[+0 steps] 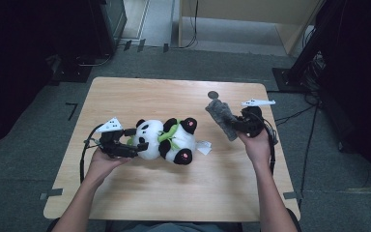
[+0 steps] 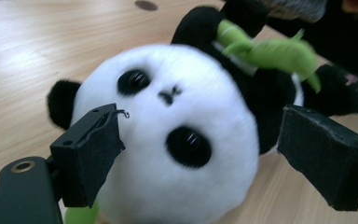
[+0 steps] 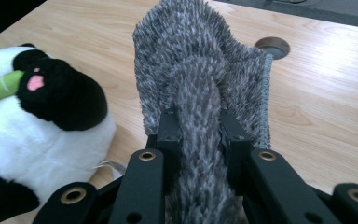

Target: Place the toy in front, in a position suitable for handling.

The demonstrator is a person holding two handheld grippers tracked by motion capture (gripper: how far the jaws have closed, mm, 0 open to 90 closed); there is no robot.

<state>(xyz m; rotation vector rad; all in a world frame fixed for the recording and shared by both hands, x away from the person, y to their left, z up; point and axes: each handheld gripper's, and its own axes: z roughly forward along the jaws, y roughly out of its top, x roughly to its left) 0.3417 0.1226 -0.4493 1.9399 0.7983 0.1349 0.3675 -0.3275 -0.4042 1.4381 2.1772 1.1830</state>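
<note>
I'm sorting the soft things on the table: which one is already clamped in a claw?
The grey fuzzy cloth, pinched by the right claw. The panda plush lies on the table between the open left claw pads.

High view looks down on the table (image 1: 174, 193); both gripper views sit close, sharing the panda (image 2: 177, 154).

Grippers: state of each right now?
Left gripper: open, jaws either side of the panda's head.
Right gripper: shut on the grey cloth.
</note>
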